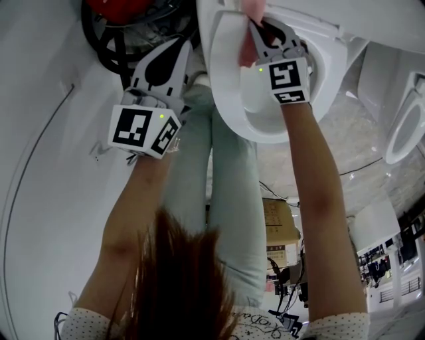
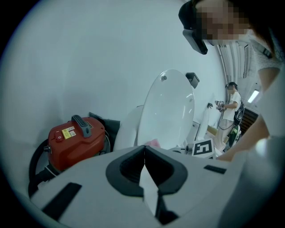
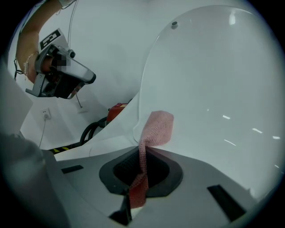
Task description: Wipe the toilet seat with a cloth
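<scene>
A white toilet (image 1: 226, 93) stands at the top middle of the head view, its lid (image 3: 213, 89) raised. My right gripper (image 1: 255, 23) is shut on a pink mesh cloth (image 3: 156, 129). The cloth's free end lies against the lower inner face of the lid. In the head view the cloth (image 1: 252, 8) shows at the back of the toilet. My left gripper (image 1: 182, 43) hangs left of the toilet, apart from it. Its jaws are shut with nothing between them (image 2: 144, 149). The toilet lid (image 2: 171, 111) and a bit of the cloth (image 2: 153, 143) show ahead of it.
A red vacuum cleaner (image 2: 75, 140) with a black hose stands on the floor left of the toilet, by the wall. Another toilet (image 1: 405, 126) stands at the far right. A cardboard box (image 1: 279, 222) lies behind me. Another person (image 2: 231, 107) stands further off.
</scene>
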Demonstrator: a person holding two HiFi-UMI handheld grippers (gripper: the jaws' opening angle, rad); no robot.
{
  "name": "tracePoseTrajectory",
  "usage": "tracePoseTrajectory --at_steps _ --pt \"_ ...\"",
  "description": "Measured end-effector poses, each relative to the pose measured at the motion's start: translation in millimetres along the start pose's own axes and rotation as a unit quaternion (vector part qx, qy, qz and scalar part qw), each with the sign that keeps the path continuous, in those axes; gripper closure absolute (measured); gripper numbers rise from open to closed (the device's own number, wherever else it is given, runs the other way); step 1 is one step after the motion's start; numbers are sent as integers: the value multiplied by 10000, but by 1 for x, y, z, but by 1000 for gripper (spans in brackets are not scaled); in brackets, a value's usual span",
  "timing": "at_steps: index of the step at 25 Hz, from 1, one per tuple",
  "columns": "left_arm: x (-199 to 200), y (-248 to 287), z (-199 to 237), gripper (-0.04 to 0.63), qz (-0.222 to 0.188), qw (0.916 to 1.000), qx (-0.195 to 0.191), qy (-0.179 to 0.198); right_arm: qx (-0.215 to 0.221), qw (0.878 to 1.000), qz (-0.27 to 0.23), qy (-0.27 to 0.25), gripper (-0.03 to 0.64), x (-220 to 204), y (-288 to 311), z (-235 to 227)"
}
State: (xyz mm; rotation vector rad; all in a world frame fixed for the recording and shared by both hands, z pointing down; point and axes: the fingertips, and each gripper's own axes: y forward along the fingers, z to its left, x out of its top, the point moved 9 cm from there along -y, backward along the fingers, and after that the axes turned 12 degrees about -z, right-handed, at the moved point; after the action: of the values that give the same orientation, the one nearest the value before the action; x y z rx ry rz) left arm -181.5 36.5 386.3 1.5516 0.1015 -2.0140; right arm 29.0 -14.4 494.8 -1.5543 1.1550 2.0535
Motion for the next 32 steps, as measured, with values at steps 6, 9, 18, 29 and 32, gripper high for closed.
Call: tracePoseTrajectory --at_steps 6,9,18,29,32 --pt "1 6 -6 591 -1 10000 -46 10 -166 9999 38 14 592 -4 -7 -10" --pt "3 7 -7 591 -15 10000 -73 18 -235 9997 61 -43 592 -5 -11 -16" --pt "-1 8 -11 591 24 9999 -97 25 -309 9994 121 -87 592 -11 -20 -28" --pt "-2 12 -19 591 46 9998 -169 54 -510 9985 184 -18 592 -20 -38 -43" --pt "-3 14 -23 591 63 9998 -203 70 -568 9982 206 2 592 -24 -44 -47"
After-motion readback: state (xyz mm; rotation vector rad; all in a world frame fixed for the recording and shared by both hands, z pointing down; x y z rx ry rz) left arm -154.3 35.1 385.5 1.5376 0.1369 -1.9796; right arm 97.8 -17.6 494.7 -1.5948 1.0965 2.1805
